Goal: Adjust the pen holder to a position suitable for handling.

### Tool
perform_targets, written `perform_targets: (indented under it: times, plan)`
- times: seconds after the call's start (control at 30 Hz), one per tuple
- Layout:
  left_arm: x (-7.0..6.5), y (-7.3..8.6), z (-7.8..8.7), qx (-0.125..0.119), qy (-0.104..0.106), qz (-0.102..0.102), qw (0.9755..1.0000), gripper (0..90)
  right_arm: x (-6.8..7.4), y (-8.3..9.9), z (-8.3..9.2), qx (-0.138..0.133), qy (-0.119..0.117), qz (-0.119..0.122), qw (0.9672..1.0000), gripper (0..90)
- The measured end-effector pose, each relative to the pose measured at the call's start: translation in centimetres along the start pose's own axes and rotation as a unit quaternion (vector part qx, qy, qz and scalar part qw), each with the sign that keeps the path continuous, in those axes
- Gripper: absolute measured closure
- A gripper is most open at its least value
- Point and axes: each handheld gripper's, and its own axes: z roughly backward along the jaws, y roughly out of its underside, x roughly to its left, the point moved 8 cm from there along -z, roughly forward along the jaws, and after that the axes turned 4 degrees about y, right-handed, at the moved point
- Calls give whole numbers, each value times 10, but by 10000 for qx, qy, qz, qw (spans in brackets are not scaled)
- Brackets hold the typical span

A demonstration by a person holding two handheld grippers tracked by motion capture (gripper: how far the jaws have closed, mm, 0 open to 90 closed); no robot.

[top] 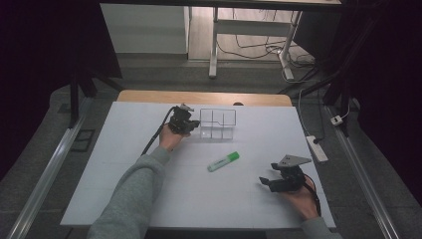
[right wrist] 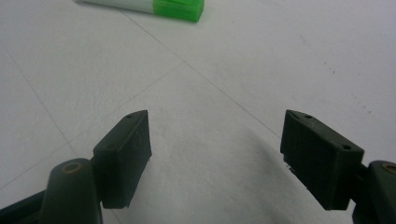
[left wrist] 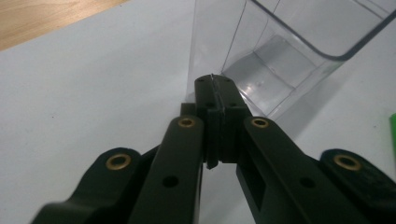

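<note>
A clear plastic box (top: 217, 123) with inner dividers stands at the back middle of the white tabletop (top: 109, 169). My left gripper (top: 191, 125) is at the box's left side. In the left gripper view its jaws (left wrist: 213, 81) are pressed together at the box's near corner (left wrist: 280, 56), with a thin clear edge pinched between the pads. A green and white highlighter (top: 223, 161) lies in front of the box, and also shows at the top of the right gripper view (right wrist: 154, 7). My right gripper (top: 266, 181) rests open at the front right with nothing between its fingers (right wrist: 215, 140).
A wooden strip (top: 149, 95) runs along the table's far edge. A white power strip (top: 317, 148) lies on the floor off the right side. Desk legs (top: 214, 45) and cables stand behind. A sliver of green (left wrist: 393, 130) shows at the right edge of the left gripper view.
</note>
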Motion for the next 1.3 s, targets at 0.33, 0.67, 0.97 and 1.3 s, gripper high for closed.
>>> perform_targets:
  times: [0.33,0.67,0.97,1.3]
  plan:
    - [12,21,50,17,-233,-316,9992,891,-4,0,1,-66,9,-79,9999,244]
    - [-2,45,95,-310,15,-330,9990,716,-3,-5,0,-109,-13,-46,9999,249]
    - [-13,75,124,-379,43,-381,9985,463,-4,-5,2,-150,2,-55,9999,249]
    - [-24,117,143,-259,-11,-405,9988,388,-5,-4,7,-178,60,-64,9998,249]
